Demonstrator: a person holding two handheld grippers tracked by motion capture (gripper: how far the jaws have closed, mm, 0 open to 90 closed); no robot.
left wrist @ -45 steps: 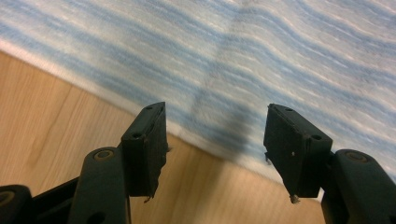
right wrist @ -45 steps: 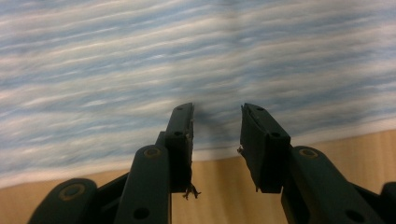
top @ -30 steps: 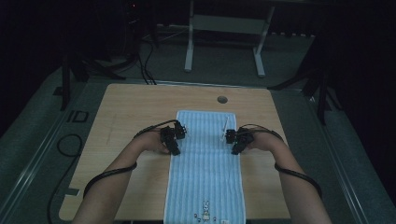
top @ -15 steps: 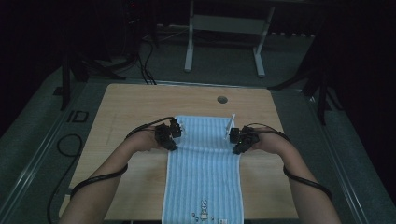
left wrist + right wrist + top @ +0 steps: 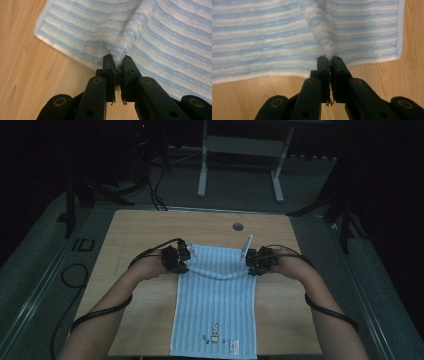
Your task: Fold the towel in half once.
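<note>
Towel (image 5: 215, 305), blue-striped, lies down the desk (image 5: 130, 235) middle to its near edge in the high view, far end raised between left gripper (image 5: 181, 262) and right gripper (image 5: 253, 262); left gripper view: jaws pinching a towel fold; right gripper view: same pinch.

Left claw (image 5: 118, 71): two matte black jaws, flat-sided, squared tips; round brass-toned rivets in linkage arms behind tips; rounded black knuckles at outer base. Right claw (image 5: 330, 65): same black build, same rivets. Black cable trailing from each claw, looping along bare forearm. No sleeves visible.
</note>
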